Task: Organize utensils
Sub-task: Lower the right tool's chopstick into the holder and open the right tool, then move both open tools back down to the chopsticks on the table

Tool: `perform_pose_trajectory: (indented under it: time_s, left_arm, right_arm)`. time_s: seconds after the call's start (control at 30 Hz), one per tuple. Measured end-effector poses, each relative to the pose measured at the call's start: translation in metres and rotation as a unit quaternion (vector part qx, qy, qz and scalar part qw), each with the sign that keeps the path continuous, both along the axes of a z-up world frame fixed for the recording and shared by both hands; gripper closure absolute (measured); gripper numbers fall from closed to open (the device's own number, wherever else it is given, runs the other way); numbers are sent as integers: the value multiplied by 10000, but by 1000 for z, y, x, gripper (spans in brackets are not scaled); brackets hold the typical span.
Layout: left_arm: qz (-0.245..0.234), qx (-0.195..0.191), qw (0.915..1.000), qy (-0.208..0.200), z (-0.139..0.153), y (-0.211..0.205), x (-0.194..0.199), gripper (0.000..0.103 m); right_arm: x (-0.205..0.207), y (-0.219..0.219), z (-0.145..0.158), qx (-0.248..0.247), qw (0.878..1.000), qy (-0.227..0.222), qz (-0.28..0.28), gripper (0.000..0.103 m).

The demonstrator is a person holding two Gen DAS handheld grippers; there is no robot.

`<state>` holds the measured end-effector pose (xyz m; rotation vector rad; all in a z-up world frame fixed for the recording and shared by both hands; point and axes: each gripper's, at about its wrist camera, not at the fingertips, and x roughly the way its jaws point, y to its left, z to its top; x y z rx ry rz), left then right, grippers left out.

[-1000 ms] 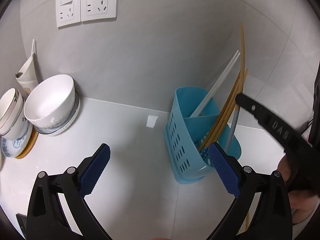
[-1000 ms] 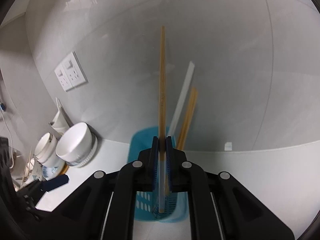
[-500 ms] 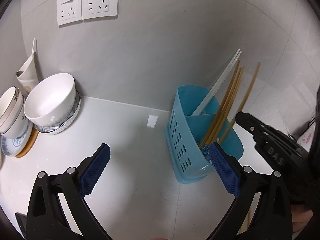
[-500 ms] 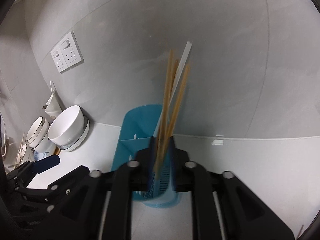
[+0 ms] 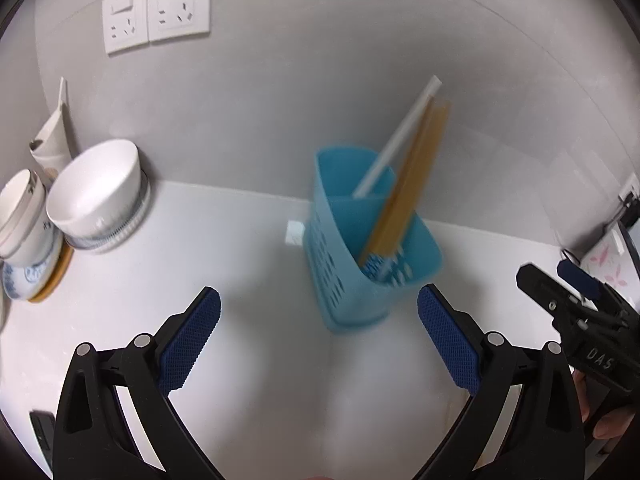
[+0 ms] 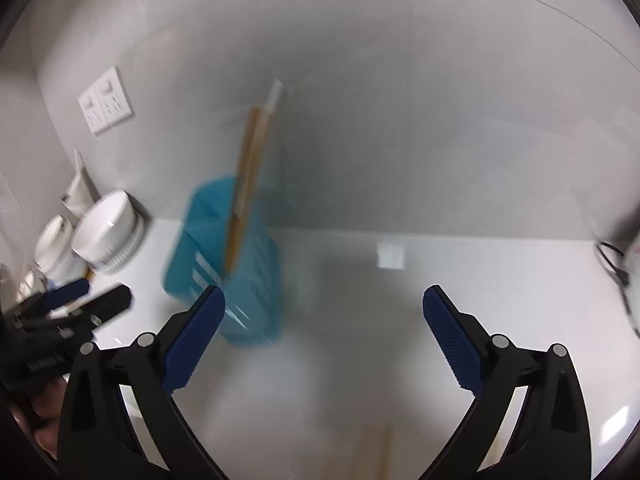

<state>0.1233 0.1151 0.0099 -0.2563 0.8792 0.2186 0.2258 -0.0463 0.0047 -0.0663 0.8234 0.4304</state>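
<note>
We hold both grippers over a white desk point(image 5: 248, 280) that meets a grey wall. The blue utensil holder point(image 5: 352, 272) stands on the desk near the wall, and in it the wooden chopsticks point(image 5: 408, 184) and one white chopstick point(image 5: 396, 140) lean together toward the upper right (the white one reaches a little higher). Our left gripper point(image 5: 319, 334) has its jaws spread wide with nothing between them; the holder sits just beyond the gap. Our right gripper point(image 6: 324, 334) is opening its jaws, now wide apart and empty, with the holder off to their left; that view is blurred. At the bottom edge of the right wrist view a pale wooden stick point(image 6: 384, 454) lies on the desk, too smeared to name. At the left, white bowls point(image 5: 96, 196) sit stacked on plates, and two wall sockets point(image 5: 156, 8) hang above them.
</note>
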Motion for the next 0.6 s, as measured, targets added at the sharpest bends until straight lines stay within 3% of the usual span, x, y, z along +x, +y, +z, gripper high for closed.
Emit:
perform_pose_trajectory:
  time_s: [0.1,0.6]
  left_arm:
    - [-108,-185,9996,157,-6,-12,-6,6]
    - [-935,-175,9902,1023,-58,-99,-37,6]
  right_arm:
    - [-12,-25,-7,-182,9996,106,-178,8]
    - [-52,-120,-51,-531,9910,899,-834,8]
